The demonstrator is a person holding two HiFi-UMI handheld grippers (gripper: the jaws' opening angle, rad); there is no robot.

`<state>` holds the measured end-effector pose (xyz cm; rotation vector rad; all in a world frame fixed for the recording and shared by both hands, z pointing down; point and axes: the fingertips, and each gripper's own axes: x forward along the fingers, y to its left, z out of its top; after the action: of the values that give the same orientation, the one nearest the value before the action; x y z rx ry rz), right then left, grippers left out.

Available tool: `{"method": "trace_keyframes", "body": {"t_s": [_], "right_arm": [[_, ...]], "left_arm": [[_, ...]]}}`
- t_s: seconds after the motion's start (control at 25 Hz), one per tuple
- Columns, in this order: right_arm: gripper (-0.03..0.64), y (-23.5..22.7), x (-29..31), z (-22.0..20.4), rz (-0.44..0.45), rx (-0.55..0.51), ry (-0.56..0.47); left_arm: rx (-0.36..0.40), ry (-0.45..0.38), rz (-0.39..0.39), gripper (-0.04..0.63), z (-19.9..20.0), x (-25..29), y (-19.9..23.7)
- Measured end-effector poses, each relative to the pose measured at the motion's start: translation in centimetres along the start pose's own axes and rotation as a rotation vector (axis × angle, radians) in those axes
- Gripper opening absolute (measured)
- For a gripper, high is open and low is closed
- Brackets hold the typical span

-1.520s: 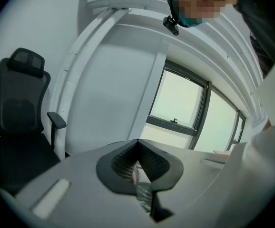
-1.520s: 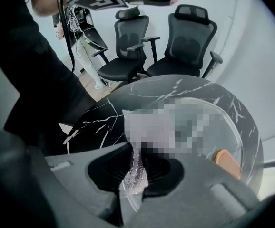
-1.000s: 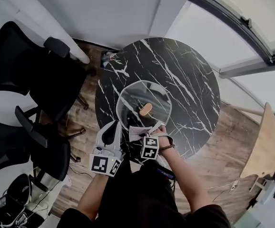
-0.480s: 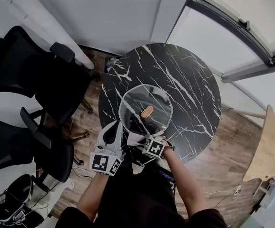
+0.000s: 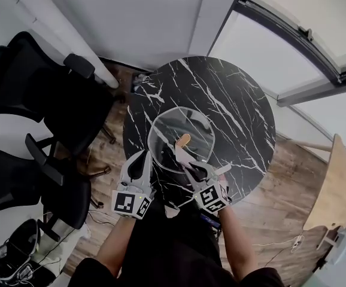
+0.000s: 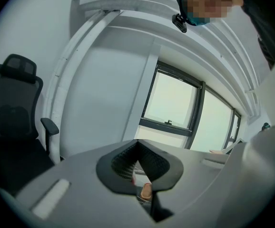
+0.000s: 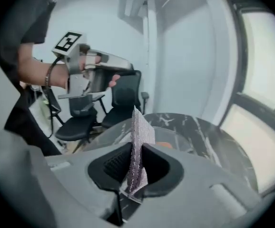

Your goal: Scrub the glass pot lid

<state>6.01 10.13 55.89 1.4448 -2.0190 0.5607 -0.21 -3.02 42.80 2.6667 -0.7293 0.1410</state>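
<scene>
The glass pot lid (image 5: 191, 123) lies on the round black marble table (image 5: 239, 118), its tan knob (image 5: 183, 140) near the middle. My left gripper (image 5: 143, 155) reaches the lid's near-left rim and its jaws are closed on that rim; the knob (image 6: 146, 191) shows low between its pads (image 6: 123, 163). Coming in from the near right, my right gripper (image 5: 182, 155) is shut on a silvery mesh scrub cloth (image 7: 139, 136) that sticks up between its jaws, just at the lid's near edge. The knob (image 7: 164, 145) shows beyond the cloth.
Black office chairs (image 5: 38, 76) crowd the floor left of the table, with another chair (image 5: 32, 187) nearer me. A window frame (image 5: 299, 34) runs along the right. A pale wooden board (image 5: 334, 184) stands at the right over the wood floor.
My right gripper has pulled back toward me and to the right, off the lid's near part, still gripping the cloth. The left gripper has stayed at the rim.
</scene>
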Motion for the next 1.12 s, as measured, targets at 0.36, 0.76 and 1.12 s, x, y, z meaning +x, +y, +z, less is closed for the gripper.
{"method": "trace_keyframes", "body": {"t_s": [0.36, 0.76, 1.12], "right_arm": [[0.063, -7.3, 2.5, -0.3, -0.292, -0.099, 0.102], [0.061, -4.3, 7.4, -2.4, -0.165, -0.171, 0.242], [0.061, -1.6, 7.8, -3.0, -0.062, -0.178, 0.265]], "left_arm": [[0.007, 0.002, 0.027, 0.002, 0.4, 0.0, -0.8], [0.007, 0.011, 0.032, 0.002, 0.3, -0.4, -0.5], [0.004, 0.009, 0.030, 0.002, -0.1, -0.6, -0.6]]}}
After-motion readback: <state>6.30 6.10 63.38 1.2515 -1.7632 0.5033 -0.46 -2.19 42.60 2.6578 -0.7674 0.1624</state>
